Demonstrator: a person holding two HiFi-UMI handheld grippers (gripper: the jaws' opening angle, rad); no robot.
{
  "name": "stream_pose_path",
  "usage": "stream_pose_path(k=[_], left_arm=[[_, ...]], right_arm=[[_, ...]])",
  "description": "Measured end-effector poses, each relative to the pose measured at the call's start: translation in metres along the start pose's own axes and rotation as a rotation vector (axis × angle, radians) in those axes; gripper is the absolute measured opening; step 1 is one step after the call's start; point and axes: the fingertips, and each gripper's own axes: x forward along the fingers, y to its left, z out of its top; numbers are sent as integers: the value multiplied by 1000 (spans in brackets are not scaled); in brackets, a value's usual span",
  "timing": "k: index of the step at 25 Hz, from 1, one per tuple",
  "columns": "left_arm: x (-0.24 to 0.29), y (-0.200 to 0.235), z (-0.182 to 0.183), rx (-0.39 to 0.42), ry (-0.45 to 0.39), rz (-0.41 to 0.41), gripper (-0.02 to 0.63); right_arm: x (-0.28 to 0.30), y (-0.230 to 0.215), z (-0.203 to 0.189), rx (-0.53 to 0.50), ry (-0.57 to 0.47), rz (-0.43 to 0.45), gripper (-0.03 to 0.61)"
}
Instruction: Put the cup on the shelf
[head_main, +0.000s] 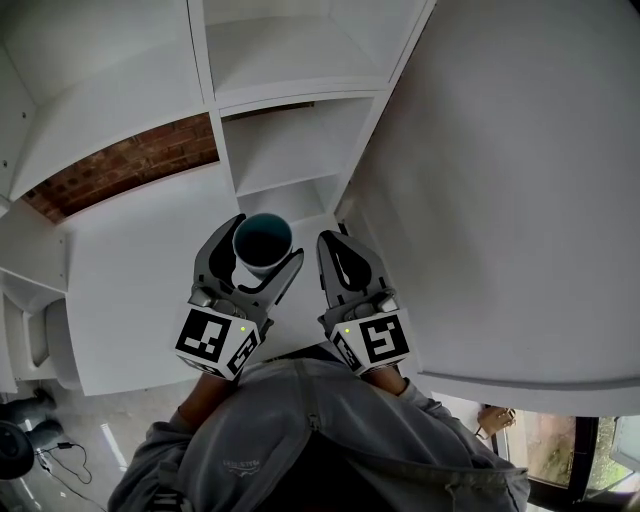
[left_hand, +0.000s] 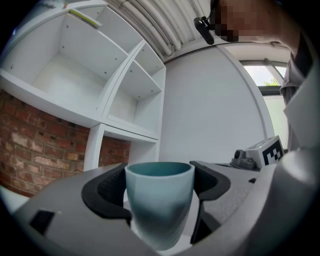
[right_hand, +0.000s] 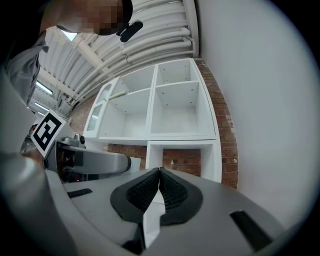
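Left gripper view: our black pads (left_hand: 105, 192) clamp the teal cup (left_hand: 159, 205) from both sides, upright, mouth up.

The left gripper (head_main: 265, 248) stands wide around the cup, whose rim rises just above the jaws. Just beside it, our right gripper (right_hand: 159, 179) has its ribbed pads pressed together, tip to tip. In the head view the cup sits between us and the white shelf unit (head_main: 290, 150). It seems to hang over a white ledge at the foot of the shelf unit, though we cannot tell whether its base touches anything. Red brick wall (head_main: 130, 165) shows through the open back of the lower compartments. A plain white panel (head_main: 520, 180) fills the right side, and our grey sleeves (head_main: 300, 430) lie below the marker cubes.
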Motion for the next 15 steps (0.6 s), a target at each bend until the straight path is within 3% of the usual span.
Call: stream_pose_path(k=[10,15], left_arm=[[20,1,19,-14,-34,73,390],[27,0,38,-14,-47,65,390]], right_arm=[[13,-23,13,0,-28,79,28],[19,-26,24,-8,-53,122,28]])
